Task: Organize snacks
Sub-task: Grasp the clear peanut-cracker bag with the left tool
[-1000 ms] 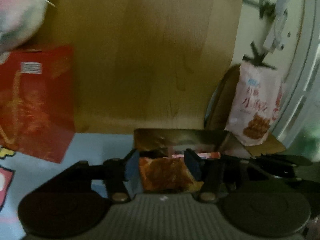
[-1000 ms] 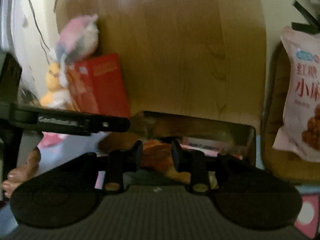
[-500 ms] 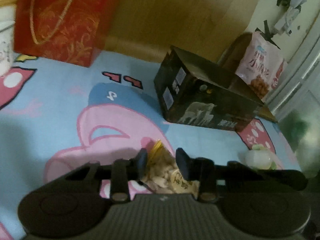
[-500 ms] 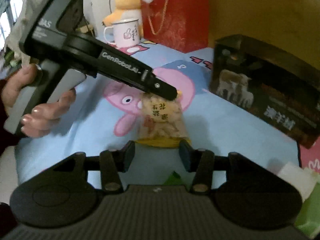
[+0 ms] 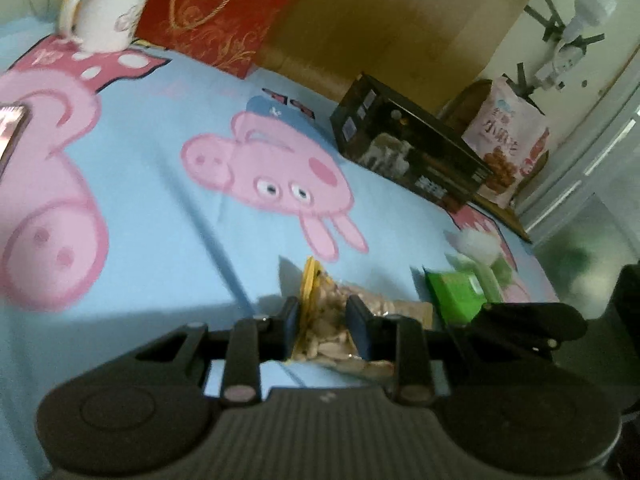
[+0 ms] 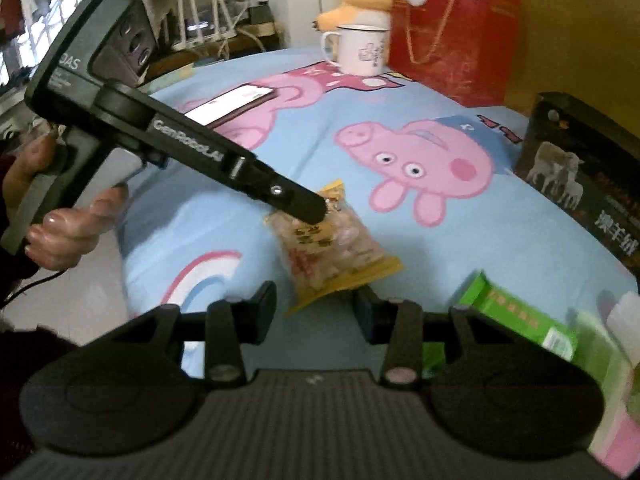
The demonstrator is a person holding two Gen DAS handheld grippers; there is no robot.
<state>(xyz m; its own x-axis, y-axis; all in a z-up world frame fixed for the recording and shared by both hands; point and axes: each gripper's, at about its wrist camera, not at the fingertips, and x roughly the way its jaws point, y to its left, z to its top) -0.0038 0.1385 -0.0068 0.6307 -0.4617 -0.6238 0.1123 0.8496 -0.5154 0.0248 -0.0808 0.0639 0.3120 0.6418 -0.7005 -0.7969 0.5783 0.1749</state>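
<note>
Blue cartoon-pig sheet (image 5: 160, 168) spreads wide, dark box (image 5: 408, 152) at its far right edge. Left gripper (image 5: 322, 322) pinches the peanut bag (image 6: 332, 240) down on the sheet; right gripper (image 6: 316, 304) hangs wide apart just short of it, green packet (image 6: 516, 316) beside.

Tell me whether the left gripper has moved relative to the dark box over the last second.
Yes. The left gripper, shut on the peanut packet, has pulled back from the dark box, which now sits far off.
</note>
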